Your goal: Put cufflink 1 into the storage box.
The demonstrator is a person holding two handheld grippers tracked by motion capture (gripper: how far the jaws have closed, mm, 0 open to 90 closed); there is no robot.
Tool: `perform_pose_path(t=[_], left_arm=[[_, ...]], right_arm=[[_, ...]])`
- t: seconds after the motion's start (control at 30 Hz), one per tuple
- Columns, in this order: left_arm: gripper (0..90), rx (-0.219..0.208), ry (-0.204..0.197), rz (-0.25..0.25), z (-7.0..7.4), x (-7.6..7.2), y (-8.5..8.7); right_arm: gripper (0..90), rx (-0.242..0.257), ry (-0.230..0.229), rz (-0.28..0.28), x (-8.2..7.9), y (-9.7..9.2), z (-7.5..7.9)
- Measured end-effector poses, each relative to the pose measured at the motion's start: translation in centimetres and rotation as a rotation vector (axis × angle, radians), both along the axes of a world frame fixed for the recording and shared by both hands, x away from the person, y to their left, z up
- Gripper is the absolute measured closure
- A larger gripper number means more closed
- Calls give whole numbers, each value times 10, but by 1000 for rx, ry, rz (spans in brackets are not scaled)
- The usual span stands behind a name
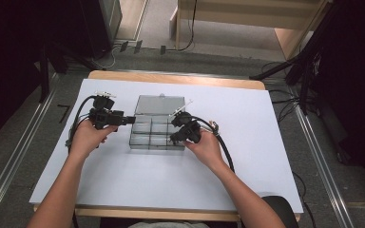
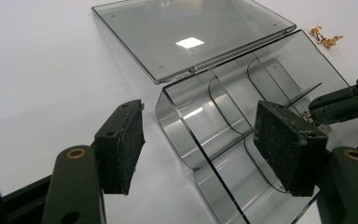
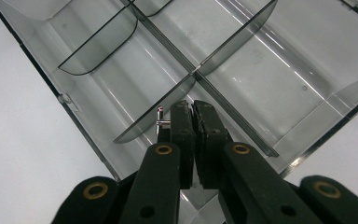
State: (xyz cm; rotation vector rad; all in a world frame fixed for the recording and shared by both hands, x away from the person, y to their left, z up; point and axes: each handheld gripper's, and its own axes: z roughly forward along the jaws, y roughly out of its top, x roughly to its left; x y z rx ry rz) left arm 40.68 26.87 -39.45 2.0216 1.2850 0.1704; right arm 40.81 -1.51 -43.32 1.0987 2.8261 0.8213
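A clear grey compartment box (image 1: 148,140) lies on the white table with its lid (image 1: 160,104) folded open behind it. My left gripper (image 1: 129,119) is at the box's left end. It stands open (image 2: 205,144), one pad outside the box wall (image 2: 182,135) and the other over a compartment, neither touching. My right gripper (image 1: 173,138) reaches in from the box's right side. Its jaws are shut (image 3: 193,109) on a small metal part (image 3: 162,122) that sticks out beside the left jaw, low over a divider (image 3: 154,116). The right gripper's jaws (image 2: 317,109) also appear across the box.
A few small gold-coloured metal pieces (image 2: 326,38) lie on the table just beyond the box's far corner. The open lid (image 2: 191,37) lies flat. The white table sheet (image 1: 123,175) spreads around the box; cables trail from both grippers.
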Motion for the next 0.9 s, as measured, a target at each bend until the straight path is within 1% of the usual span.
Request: perform_pose_path(t=[0.17, 0.27, 0.4, 0.47, 0.67, 0.73, 0.77, 0.8, 0.9], left_arm=[[342, 0, 2, -2, -1, 0, 0], [342, 1, 4, -3, -1, 0, 0], [342, 1, 4, -1, 0, 0, 0], [342, -1, 3, -2, 0, 0, 0], [341, 5, 4, -6, -1, 0, -1], [342, 4, 4, -7, 0, 0, -1], [341, 5, 4, -6, 0, 0, -1], [342, 5, 4, -6, 0, 0, -1], [341, 3, 3, -6, 0, 0, -1]], right_arm=[[882, 4, 4, -2, 0, -1, 0], [852, 6, 3, 0, 0, -1, 0], [845, 1, -1, 4, 0, -1, 0], [842, 6, -1, 1, 0, -1, 1], [795, 27, -8, 3, -2, -5, 9], [741, 45, -10, 0, -2, -8, 12], [685, 61, -7, -5, -2, -10, 13], [671, 72, -5, -10, -2, -11, 14], [658, 74, -13, -13, -1, -14, 17]])
